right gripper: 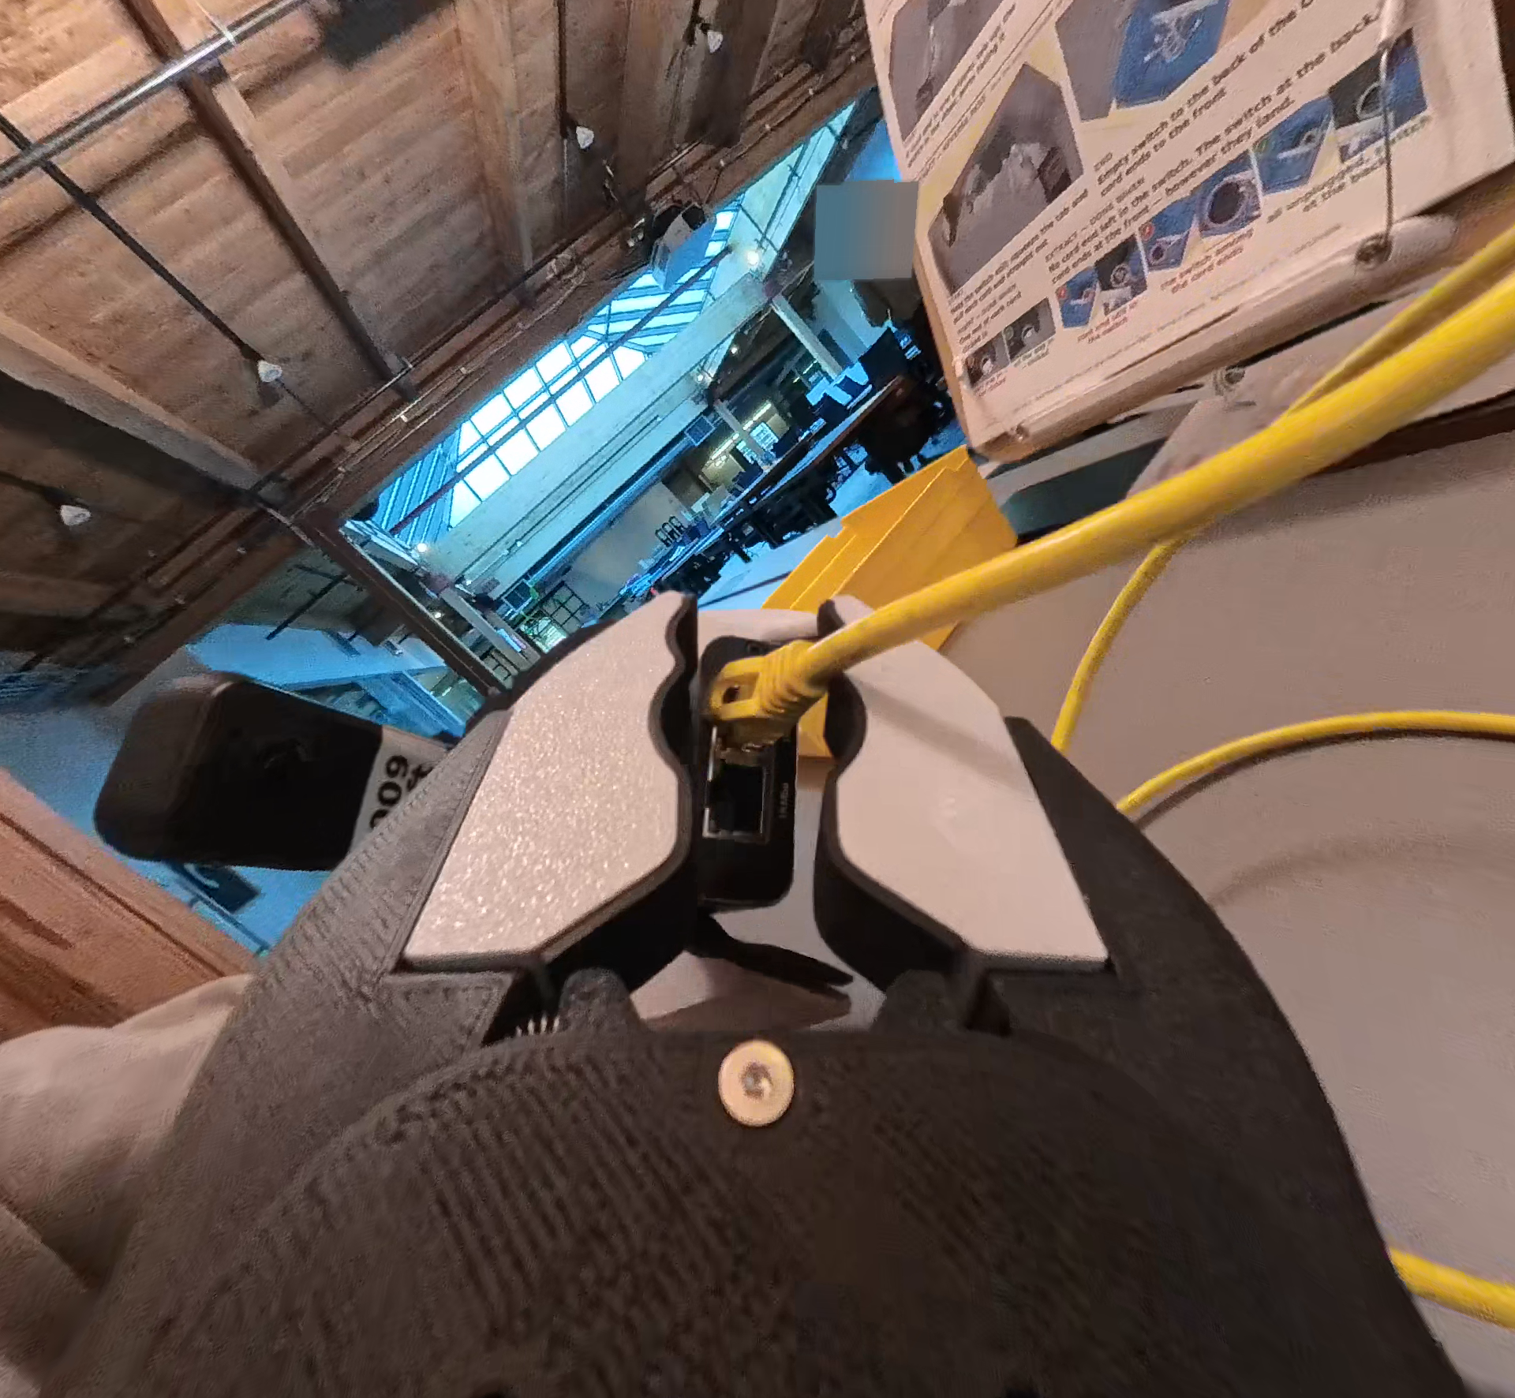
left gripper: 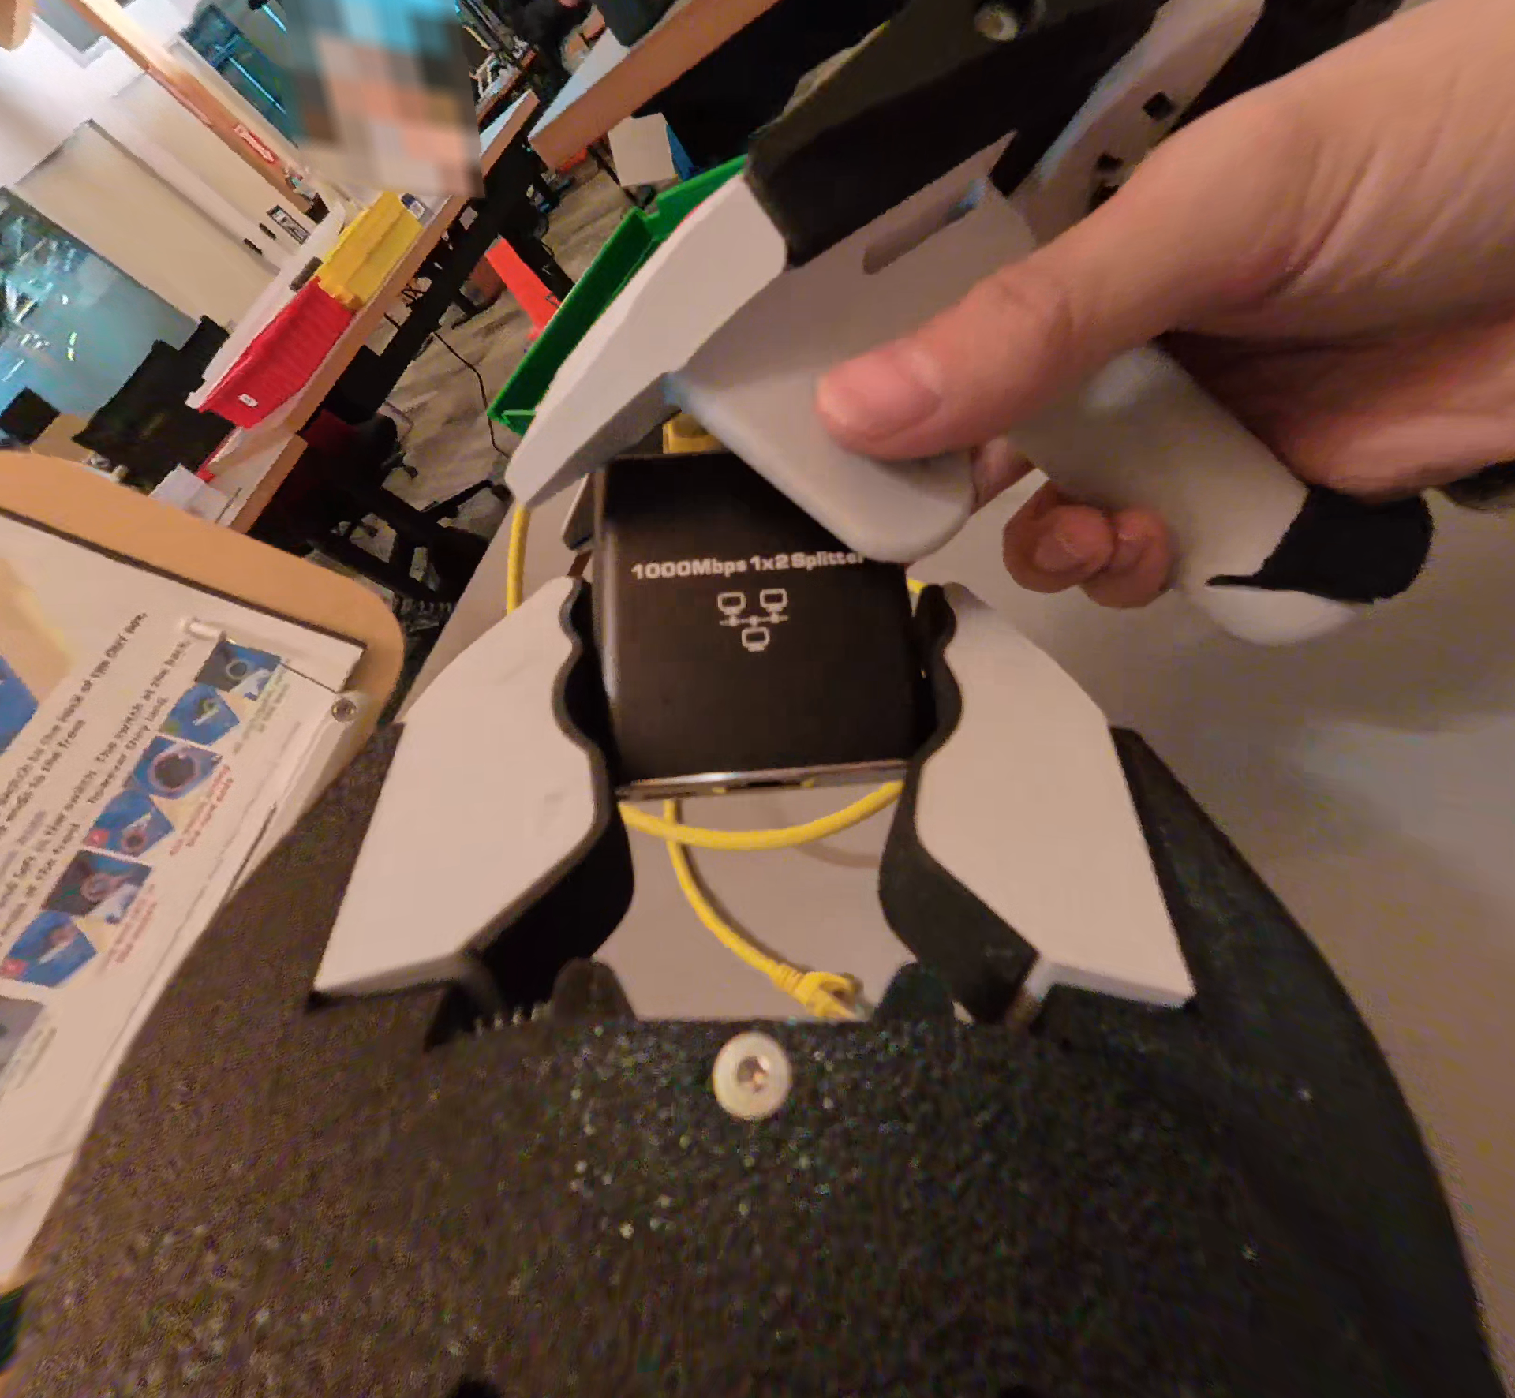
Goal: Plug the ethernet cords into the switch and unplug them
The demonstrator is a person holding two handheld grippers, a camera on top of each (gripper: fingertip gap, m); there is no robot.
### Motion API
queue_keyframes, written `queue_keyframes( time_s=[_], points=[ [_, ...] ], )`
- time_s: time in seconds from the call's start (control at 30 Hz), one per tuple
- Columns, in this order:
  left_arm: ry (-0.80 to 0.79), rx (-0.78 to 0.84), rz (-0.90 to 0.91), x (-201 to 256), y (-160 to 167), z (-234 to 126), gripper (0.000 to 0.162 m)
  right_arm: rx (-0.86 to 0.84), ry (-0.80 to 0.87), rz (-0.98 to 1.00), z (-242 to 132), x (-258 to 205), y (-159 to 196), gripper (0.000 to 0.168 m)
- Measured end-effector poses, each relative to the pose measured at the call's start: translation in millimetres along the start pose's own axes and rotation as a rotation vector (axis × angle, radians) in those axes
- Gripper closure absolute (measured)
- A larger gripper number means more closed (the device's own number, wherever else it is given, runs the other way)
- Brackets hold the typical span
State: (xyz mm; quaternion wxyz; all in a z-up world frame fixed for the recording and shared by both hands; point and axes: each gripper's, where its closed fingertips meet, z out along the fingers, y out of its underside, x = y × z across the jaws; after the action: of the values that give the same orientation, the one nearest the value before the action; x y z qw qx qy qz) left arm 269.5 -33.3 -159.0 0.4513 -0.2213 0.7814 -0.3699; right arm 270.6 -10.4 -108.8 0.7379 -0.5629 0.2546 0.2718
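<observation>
Left gripper (left gripper: 754, 592) clamped on the switch (left gripper: 758, 621); jaws about half open, pads pressed on both long sides, body held just clear of the surface (left gripper: 1230, 785). Right gripper (right gripper: 756, 613) at the port end of the switch, held in a hand (left gripper: 1271, 277); jaws narrow, flanking the seated plug (right gripper: 758, 691); can't tell whether pinching the boot or only bracketing it.

Handling, as judgement: switch looks small, light, rigid; smooth black shell, so likely slippery under a pull; best gripped across the flat sides mid-body, away from the ports. Plug is hard plastic with a latch tab, probably the fragile bit; should be taken on the boot right at the switch face, tab squeezed, pulled straight along the port axis. Cord (right gripper: 1066, 539) thin and springy; no good pulling on it, risk of strain or dragging the switch out of the grip.

Second port (right gripper: 735, 809) next to the plugged one is empty. Loose yellow plug (left gripper: 820, 990) lying under the switch, nearer the left camera.

Surface pale grey, matte, flat. Instruction sheet (left gripper: 123, 785) on a board left of the switch. Green bin (left gripper: 590, 309) beyond the switch. Open workshop; long benches, wood-beam ceiling (right gripper: 246, 129), big windows.
</observation>
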Motion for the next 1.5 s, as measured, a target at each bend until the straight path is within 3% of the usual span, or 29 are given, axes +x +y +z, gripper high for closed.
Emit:
queue_keyframes(
  time_s=[0.13, 0.23, 0.47, 0.63, 0.83, 1.03, 1.5],
  points=[
    [-0.029, -0.020, 0.067, -30.1, -7.5, 5.5, 0.087, 0.036, -0.049, -0.012, 20.0, 2.7, -26.1, 0.140],
    [-0.064, 0.009, -0.016, -44.7, 0.3, 7.0, 0.087, 0.001, -0.081, -0.036, 39.5, 8.4, -29.0, 0.142],
    [-0.128, 0.046, -0.219, -47.8, 60.9, 11.4, 0.087, -0.112, -0.138, -0.019, 59.4, 42.4, 12.2, 0.129],
    [-0.134, 0.085, -0.261, -44.3, 75.1, 10.7, 0.087, -0.115, -0.130, 0.091, 58.3, 59.3, 30.1, 0.131],
    [-0.195, 0.064, -0.188, -46.5, 75.3, 9.2, 0.087, -0.098, -0.118, 0.049, 54.4, 61.8, 30.0, 0.132],
    [-0.306, 0.023, -0.136, -58.1, 78.3, 4.5, 0.087, 0.016, -0.110, 0.086, 45.7, 65.4, 12.9, 0.149],
    [-0.398, -0.035, -0.026, -62.0, 81.3, 4.1, 0.087, -0.039, -0.134, 0.082, 50.1, 61.1, 24.6, 0.143]
  ],
)
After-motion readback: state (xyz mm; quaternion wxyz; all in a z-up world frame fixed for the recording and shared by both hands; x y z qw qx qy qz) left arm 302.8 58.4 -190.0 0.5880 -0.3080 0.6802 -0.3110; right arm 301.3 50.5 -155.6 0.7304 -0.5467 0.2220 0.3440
